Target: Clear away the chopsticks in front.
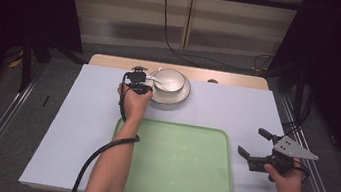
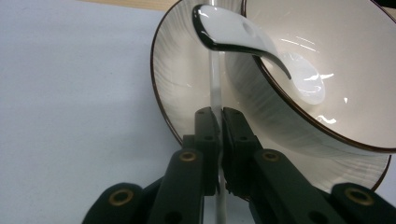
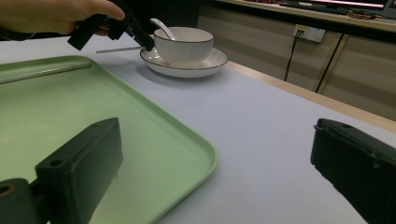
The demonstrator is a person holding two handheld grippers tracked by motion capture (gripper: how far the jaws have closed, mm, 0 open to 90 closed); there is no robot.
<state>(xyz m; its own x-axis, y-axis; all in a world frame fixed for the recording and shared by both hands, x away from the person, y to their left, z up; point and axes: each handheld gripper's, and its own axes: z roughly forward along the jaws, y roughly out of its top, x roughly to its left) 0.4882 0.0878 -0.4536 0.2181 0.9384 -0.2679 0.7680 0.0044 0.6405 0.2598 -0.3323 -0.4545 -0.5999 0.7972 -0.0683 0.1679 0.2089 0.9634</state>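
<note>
Left claw (image 2: 218, 122) has its jaws pinched tight on the near rim of the plate (image 2: 177, 79). Just past its tips the white bowl (image 2: 327, 70) sits on that plate, spoon (image 2: 243, 37) leaning inside. Right claw (image 1: 260, 146) is spread wide, holding nothing, over the bench (image 1: 237, 110) well apart, just right of the green tray (image 1: 174, 162).

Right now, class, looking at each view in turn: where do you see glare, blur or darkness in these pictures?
Left gripper view: bright glare streaks inside the bowl, and the near black claw looks soft. Right gripper view: the near jaws are blurred, the tray shines. High view: dark edges, table evenly lit.
</note>
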